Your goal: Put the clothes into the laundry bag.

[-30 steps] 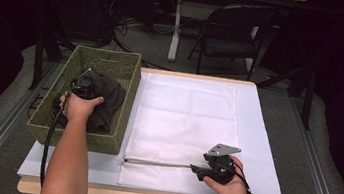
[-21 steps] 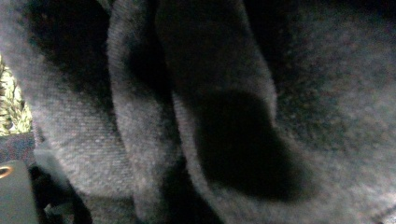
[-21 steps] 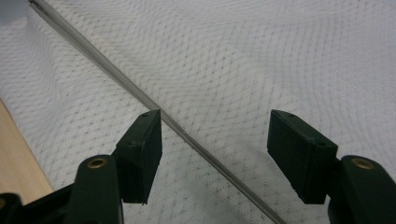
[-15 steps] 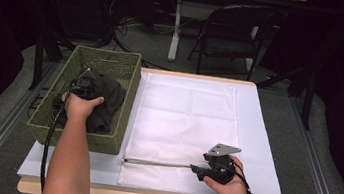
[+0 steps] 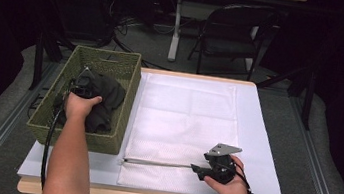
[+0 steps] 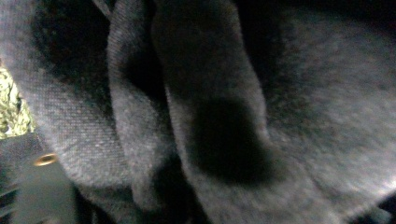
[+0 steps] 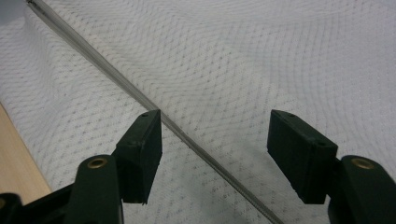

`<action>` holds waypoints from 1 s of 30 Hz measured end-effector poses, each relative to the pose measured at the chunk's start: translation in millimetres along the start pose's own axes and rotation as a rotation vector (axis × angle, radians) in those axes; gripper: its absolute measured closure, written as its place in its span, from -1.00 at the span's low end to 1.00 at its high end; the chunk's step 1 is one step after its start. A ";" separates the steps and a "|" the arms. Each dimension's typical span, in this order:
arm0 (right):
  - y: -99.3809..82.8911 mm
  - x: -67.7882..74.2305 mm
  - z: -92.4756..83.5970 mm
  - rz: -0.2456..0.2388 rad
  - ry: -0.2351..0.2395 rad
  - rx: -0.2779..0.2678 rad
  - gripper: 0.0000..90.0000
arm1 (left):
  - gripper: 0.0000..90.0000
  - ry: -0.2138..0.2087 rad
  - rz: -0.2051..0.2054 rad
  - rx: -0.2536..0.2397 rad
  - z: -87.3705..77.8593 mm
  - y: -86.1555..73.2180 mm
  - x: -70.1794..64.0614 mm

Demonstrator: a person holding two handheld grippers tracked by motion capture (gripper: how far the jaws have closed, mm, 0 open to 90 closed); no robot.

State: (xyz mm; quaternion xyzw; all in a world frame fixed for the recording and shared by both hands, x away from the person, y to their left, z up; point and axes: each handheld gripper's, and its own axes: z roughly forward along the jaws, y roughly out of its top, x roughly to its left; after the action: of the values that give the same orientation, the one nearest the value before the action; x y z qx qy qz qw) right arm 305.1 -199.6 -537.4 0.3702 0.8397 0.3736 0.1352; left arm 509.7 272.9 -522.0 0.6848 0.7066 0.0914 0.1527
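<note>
Left hand-held gripper sat in dark cloth inside basket at 10 o'clock — jaws just closing, grip not visible; thin pinch could slip. Right hand-held gripper open over mesh bag.

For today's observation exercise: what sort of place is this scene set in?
Probably a lab or workshop for recording: a worktable with a white mesh bag and woven basket, a folding chair and loose cables behind.
</note>
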 end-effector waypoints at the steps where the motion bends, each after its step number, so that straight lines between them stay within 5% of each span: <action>1: 0.0 -0.1 0.1 0.001 0.000 -0.002 -0.21 | -0.48 -0.003 0.002 -0.003 -0.8 -0.4 -0.2; 13: -0.4 -0.3 2.1 -0.001 -0.004 0.005 -0.21 | -0.03 -0.032 0.037 -0.018 -12.8 -1.4 -3.4; 30: -1.7 -0.4 3.6 0.011 -0.001 0.009 -0.21 | 0.02 -0.014 0.093 -0.065 -47.6 2.6 -10.1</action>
State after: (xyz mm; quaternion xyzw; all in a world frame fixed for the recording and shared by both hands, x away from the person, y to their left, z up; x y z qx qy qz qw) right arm 306.3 -198.7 -541.1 0.3757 0.8392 0.3704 0.1320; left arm 496.1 266.8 -475.6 0.7122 0.6696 0.1166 0.1755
